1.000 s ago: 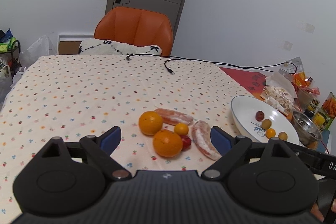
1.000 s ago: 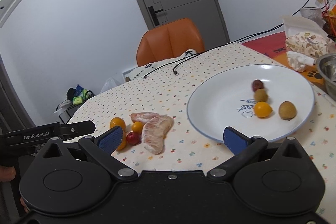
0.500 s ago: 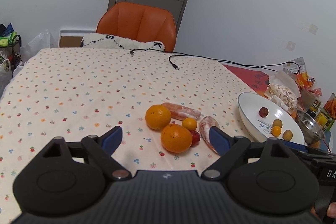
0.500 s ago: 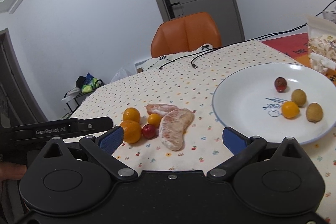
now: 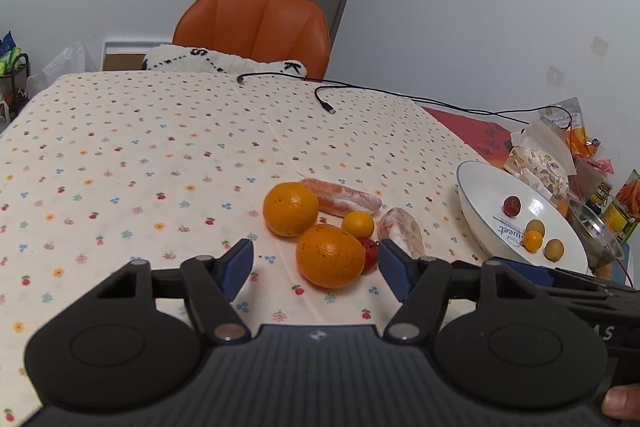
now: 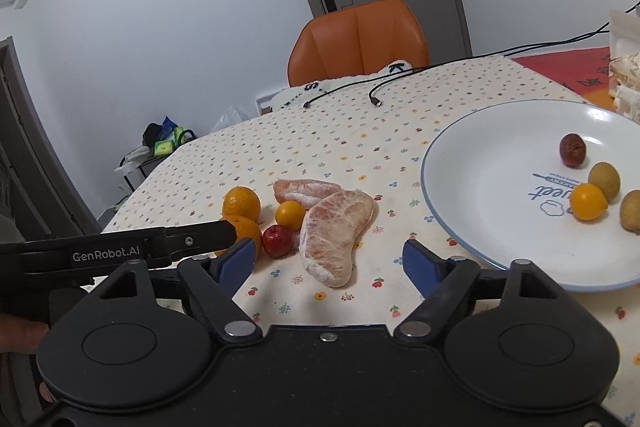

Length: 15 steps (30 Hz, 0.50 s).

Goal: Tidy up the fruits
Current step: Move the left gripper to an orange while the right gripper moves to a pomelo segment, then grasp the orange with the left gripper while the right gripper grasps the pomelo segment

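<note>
A cluster of fruit lies on the flowered tablecloth: a near orange [image 5: 330, 255], a far orange [image 5: 291, 209], a small yellow fruit [image 5: 359, 224], a red fruit [image 6: 277, 240] and two peeled pomelo segments [image 6: 334, 235] [image 5: 344, 195]. My left gripper [image 5: 316, 269] is open, its fingers flanking the near orange. My right gripper [image 6: 329, 261] is open just in front of the bigger pomelo segment. At the right, a white plate [image 6: 472, 187] holds several small fruits [image 6: 588, 201].
An orange chair [image 5: 256, 27] with a white cushion stands at the table's far edge. Black cables [image 5: 326, 99] trail across the far cloth. Snack packets and a metal bowl [image 5: 596, 231] crowd the right side beyond the plate. A hand [image 6: 20, 335] holds the left gripper.
Both grippers have come forward and lower toward the fruit cluster. The near orange now sits between the left fingers, and the pomelo segment is closer to the right ones.
</note>
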### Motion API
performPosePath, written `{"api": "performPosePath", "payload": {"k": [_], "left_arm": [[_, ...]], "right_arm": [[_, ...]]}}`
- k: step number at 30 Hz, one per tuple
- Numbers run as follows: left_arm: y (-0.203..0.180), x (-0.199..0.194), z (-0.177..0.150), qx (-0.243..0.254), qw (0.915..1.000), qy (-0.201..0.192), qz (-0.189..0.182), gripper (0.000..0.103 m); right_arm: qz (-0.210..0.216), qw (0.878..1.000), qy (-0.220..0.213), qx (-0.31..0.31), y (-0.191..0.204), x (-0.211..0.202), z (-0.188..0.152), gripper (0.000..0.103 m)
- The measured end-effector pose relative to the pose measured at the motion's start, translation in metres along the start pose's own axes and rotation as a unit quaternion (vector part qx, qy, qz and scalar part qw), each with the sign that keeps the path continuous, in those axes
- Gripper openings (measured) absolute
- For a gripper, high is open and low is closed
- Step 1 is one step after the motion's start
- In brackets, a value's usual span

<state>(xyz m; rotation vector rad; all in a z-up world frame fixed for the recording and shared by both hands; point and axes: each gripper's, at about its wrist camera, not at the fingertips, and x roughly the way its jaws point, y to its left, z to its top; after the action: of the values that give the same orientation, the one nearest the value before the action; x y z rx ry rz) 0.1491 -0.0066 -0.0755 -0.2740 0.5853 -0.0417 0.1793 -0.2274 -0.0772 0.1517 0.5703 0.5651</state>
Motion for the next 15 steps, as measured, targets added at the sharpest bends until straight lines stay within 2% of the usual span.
{"api": "performPosePath", "payload": {"k": [8, 13, 15], "left_arm": [[-0.002, 0.015, -0.001, -0.003, 0.9999, 0.013, -0.009, 0.058], [-0.001, 0.023, -0.003, -0.007, 0.9998, 0.017, -0.008, 0.055], [-0.002, 0.024, -0.003, -0.005, 0.9998, 0.015, -0.009, 0.050]], "right_arm": [[0.008, 1.000, 0.015, -0.012, 0.004, 0.012, -0.001, 0.062], [0.007, 1.000, 0.024, -0.005, 0.001, 0.017, -0.002, 0.062], [0.008, 1.000, 0.025, -0.006, 0.001, 0.018, -0.001, 0.062]]}}
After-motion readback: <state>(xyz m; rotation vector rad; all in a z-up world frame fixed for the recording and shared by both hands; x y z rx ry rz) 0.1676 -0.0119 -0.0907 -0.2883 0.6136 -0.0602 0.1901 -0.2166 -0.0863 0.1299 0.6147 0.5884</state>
